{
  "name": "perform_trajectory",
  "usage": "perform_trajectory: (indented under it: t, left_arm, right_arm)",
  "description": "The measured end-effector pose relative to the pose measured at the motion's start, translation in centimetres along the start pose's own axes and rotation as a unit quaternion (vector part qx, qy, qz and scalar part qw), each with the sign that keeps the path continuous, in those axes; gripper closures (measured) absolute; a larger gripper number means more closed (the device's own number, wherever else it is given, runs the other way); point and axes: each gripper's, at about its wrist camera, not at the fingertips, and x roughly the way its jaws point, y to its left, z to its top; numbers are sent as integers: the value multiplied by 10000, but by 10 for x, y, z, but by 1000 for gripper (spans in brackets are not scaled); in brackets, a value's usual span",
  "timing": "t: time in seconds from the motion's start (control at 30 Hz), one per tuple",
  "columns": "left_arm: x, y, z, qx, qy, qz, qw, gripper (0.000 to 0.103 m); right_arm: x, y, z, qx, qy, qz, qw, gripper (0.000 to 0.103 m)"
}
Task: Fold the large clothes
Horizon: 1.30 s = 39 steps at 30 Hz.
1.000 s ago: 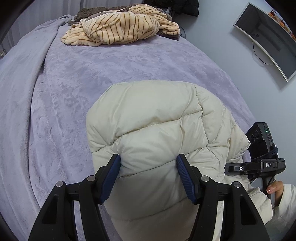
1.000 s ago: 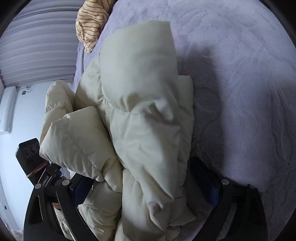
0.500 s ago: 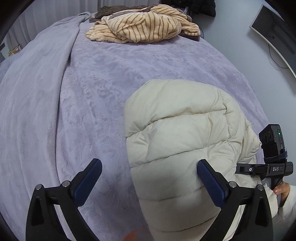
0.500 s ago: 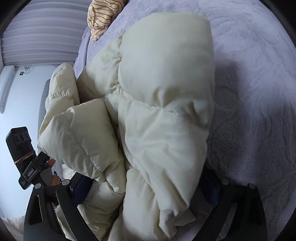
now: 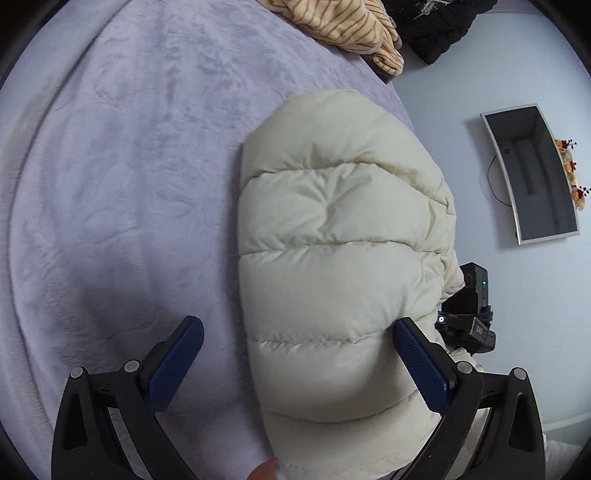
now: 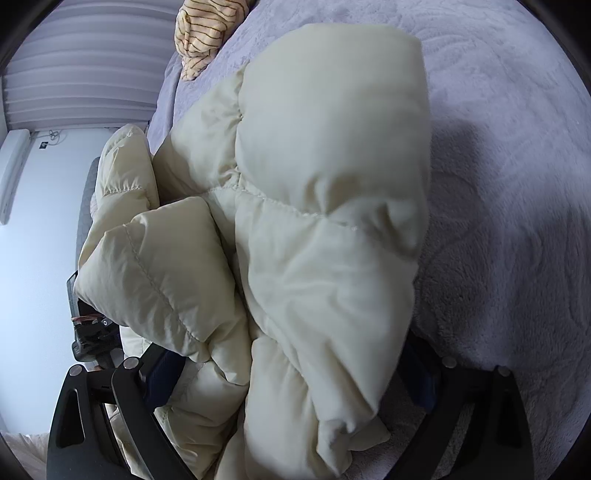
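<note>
Release is what marks this moment: the left gripper [image 5: 295, 354] has just been opened wide, its pads no longer clamped on the cream puffer jacket [image 5: 340, 258], which was squeezed a second ago. The jacket is bundled near the edge of the lilac blanket [image 5: 122, 177]. The right gripper [image 6: 291, 376] is buried in padding; its grip cannot be judged. Another fold probably follows.

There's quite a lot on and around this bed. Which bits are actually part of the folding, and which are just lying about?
Part of the job:
cream puffer jacket
left gripper
right gripper
purple blanket, the folding surface

Just lying about:
striped garment
black garment
wall screen
</note>
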Motion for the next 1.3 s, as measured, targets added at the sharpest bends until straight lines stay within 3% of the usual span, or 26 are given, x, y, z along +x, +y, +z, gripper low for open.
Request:
perform_trajectory:
  t: [0.1,0.3,0.37,0.43,0.53,0.6,0.8,1.0,1.17,1.3]
  left_arm:
    - [20,-10,4,76,119,-145,9998,0]
    - [36,-23,6,69,189,100,9997,0]
    - [33,-24,4,61,139,127,9998,7]
    - [27,-28,2,159,88,91,9998,14]
    - [15,-39,-2,351,37,89,9993,17]
    - [4,-46,-6,459,-17,104,9989,17]
    - [-42,-49,-27,492,-80,162,9986,17]
    - [-87,-26,-75,259,-87,394,9988,17]
    - [-92,-1,-115,67,-11,720,9974,17]
    - [-82,9,-121,29,-51,957,9954,16]
  right_arm:
    - [0,0,0,2,-5,-7,10000,4]
    - [3,9,1,-19,-9,85,10000,5]
    - [5,12,1,33,-27,169,9998,14]
    - [3,14,0,123,-71,330,9994,37]
    - [-2,21,-3,77,-80,384,9992,52]
    - [-6,27,-7,19,-65,483,9988,55]
    - [-3,55,-30,-68,21,667,9977,55]
    - [22,80,-67,-45,266,903,9956,55]
    - [59,90,-106,7,668,915,9936,55]
    - [83,82,-119,58,755,671,9949,52]
